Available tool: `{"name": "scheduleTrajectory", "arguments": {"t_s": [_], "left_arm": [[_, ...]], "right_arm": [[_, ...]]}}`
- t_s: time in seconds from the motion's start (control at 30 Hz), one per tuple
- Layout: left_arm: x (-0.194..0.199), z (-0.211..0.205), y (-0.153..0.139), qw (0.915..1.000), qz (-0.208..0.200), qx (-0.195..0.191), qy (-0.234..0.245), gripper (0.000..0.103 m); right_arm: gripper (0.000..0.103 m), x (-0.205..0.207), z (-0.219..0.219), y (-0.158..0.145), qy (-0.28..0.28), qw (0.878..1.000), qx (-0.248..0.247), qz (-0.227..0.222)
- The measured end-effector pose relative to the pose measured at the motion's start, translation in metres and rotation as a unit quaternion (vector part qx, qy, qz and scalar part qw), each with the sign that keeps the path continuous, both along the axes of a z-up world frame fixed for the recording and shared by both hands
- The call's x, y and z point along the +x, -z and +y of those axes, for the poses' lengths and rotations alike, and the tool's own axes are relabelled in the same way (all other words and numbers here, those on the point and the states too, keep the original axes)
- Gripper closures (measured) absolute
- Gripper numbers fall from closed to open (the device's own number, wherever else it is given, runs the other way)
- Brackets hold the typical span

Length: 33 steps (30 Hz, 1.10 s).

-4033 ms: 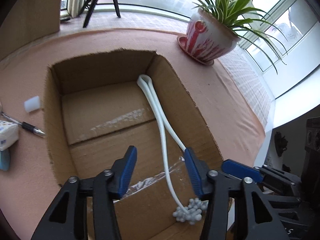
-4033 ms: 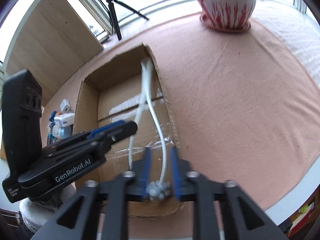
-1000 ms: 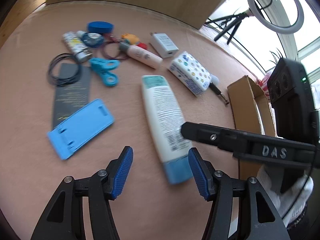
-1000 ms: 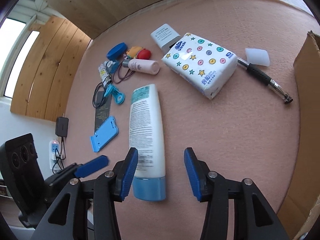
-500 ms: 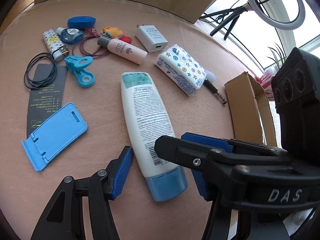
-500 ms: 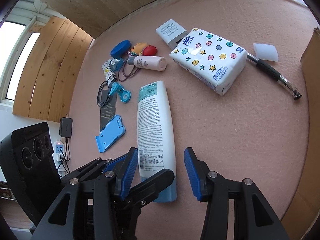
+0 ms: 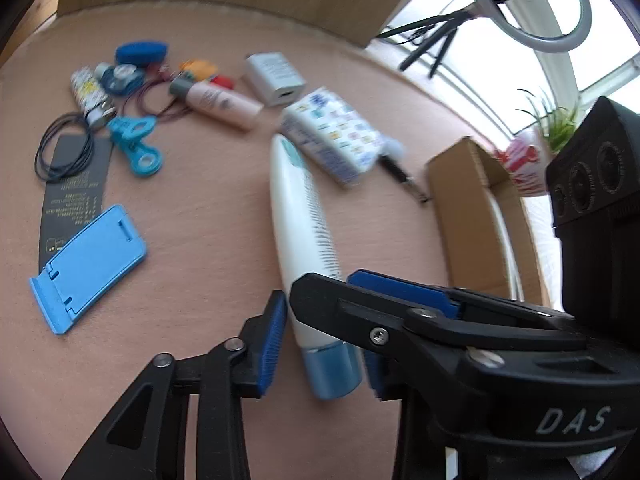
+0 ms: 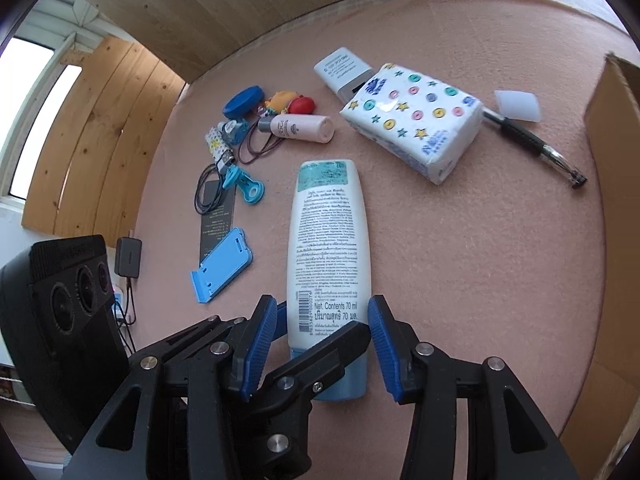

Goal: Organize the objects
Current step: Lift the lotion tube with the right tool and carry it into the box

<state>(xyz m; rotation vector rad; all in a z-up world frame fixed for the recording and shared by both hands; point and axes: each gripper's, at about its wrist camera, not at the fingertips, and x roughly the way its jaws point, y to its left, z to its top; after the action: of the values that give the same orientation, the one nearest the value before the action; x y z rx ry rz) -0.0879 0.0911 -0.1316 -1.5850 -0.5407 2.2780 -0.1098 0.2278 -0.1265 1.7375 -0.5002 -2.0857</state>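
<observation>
A white lotion tube with a blue cap (image 8: 326, 248) lies on the pink table, cap end toward me; it also shows in the left wrist view (image 7: 306, 236). My right gripper (image 8: 322, 344) is open, its blue pads on either side of the tube's cap end. My left gripper (image 7: 320, 340) is open too, straddling the same cap end, and one of its fingers crosses in front of the right gripper. The cardboard box (image 7: 476, 216) stands at the right with a white cable in it.
A starred tissue pack (image 8: 412, 120), black pen (image 8: 536, 148), white charger (image 8: 340, 70), pink bottle (image 8: 300, 128), blue clip (image 8: 246, 186), blue phone stand (image 8: 222, 264), black card and small items lie beyond the tube. A potted plant (image 7: 528, 160) stands behind the box.
Both grippers have left the box and the white cable and moved over to the lotion tube. Over the last second both closed in on its cap end.
</observation>
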Motion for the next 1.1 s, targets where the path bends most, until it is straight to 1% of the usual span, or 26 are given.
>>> {"name": "scheduleTrajectory", "arguments": {"t_s": [0.07, 0.17, 0.23, 0.3, 0.4, 0.5, 0.6, 0.7, 0.8, 0.9, 1.0, 1.1], "left_arm": [[0.001, 0.006, -0.005, 0.9999, 0.009, -0.006, 0.007, 0.070], [-0.001, 0.013, 0.000, 0.9998, 0.004, -0.012, 0.013, 0.069], [-0.002, 0.015, 0.005, 0.9998, -0.003, -0.013, 0.015, 0.069], [-0.003, 0.018, 0.010, 0.9997, -0.010, -0.005, 0.019, 0.069], [0.000, 0.025, 0.009, 0.9996, -0.009, 0.002, 0.026, 0.068], [0.001, 0.030, 0.004, 0.9994, 0.003, -0.023, 0.024, 0.066], [0.000, 0.024, 0.002, 0.9984, 0.007, -0.055, 0.011, 0.057], [-0.001, 0.019, 0.000, 0.9980, 0.008, -0.062, 0.012, 0.055], [-0.002, 0.022, 0.001, 0.9975, 0.010, -0.067, 0.020, 0.055], [-0.004, 0.025, 0.005, 0.9977, 0.003, -0.063, 0.024, 0.055], [-0.004, 0.028, 0.010, 0.9974, -0.004, -0.065, 0.030, 0.055], [-0.001, 0.027, 0.010, 0.9976, -0.004, -0.064, 0.026, 0.055]], "right_arm": [[0.061, 0.004, 0.006, -0.005, 0.009, 1.000, -0.010, 0.006], [0.062, 0.008, 0.012, -0.014, 0.011, 1.000, -0.010, 0.020], [0.062, 0.006, 0.015, -0.010, 0.008, 1.000, -0.004, 0.016], [0.062, 0.005, 0.018, -0.003, 0.011, 1.000, -0.007, 0.008], [0.062, 0.005, 0.025, 0.006, 0.023, 1.000, -0.011, -0.005], [0.062, 0.007, 0.033, 0.005, 0.030, 0.999, -0.014, -0.009], [0.062, 0.008, 0.047, 0.001, 0.042, 0.998, -0.046, -0.006], [0.062, 0.007, 0.054, -0.002, 0.051, 0.998, -0.047, -0.002], [0.062, 0.005, 0.051, 0.003, 0.052, 0.998, -0.045, -0.007], [0.062, 0.003, 0.045, 0.010, 0.049, 0.998, -0.047, -0.013], [0.062, 0.002, 0.036, 0.014, 0.039, 0.998, -0.037, -0.020], [0.062, 0.002, 0.026, 0.019, 0.026, 0.999, -0.029, -0.027]]}}
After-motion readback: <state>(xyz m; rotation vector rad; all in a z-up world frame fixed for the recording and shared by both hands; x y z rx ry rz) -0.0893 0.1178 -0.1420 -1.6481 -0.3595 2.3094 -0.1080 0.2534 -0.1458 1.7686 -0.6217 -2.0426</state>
